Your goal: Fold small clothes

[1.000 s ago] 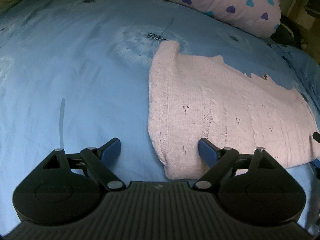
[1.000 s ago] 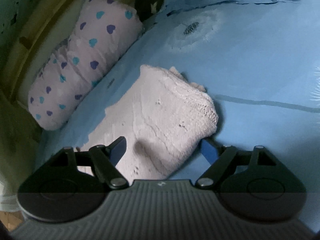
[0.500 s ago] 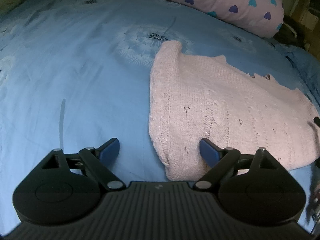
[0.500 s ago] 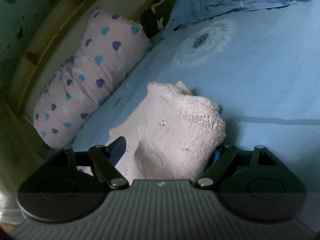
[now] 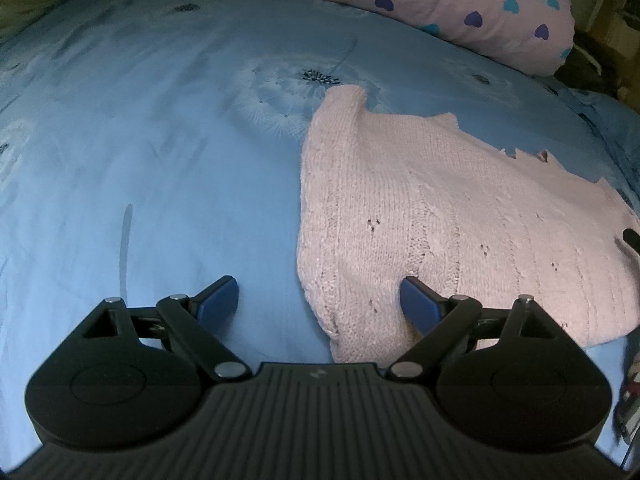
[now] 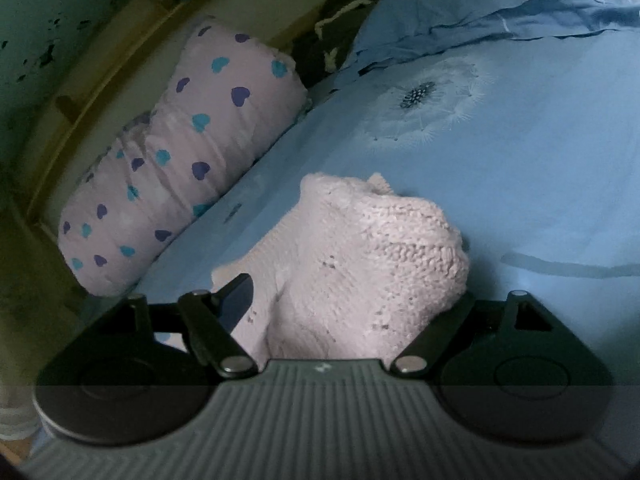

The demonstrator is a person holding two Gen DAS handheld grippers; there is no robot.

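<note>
Left wrist view: bare blue bedsheet (image 5: 140,152) stretches wide leftward.
Sweater: pink knit sweater (image 5: 460,232), flat on sheet, corner bunched in the right wrist view.
Left gripper (image 5: 320,300): jaws spread, sweater's near corner between, unpressed.
Right gripper (image 6: 352,300): jaws wide around bunched knit (image 6: 360,260); grip unclear.
Obstacle: heart-print pillow (image 5: 460,4) along far edge.

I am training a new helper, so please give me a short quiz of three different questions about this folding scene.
1. True or false: the left gripper is shut on the pink knitted garment.
2. What lies at the far edge of the blue bedsheet? A) a towel B) a heart-print pillow C) a box
3. Which gripper has a raised bunch of the garment between its fingers?

Key: 1 false; 2 B; 3 the right gripper.
</note>
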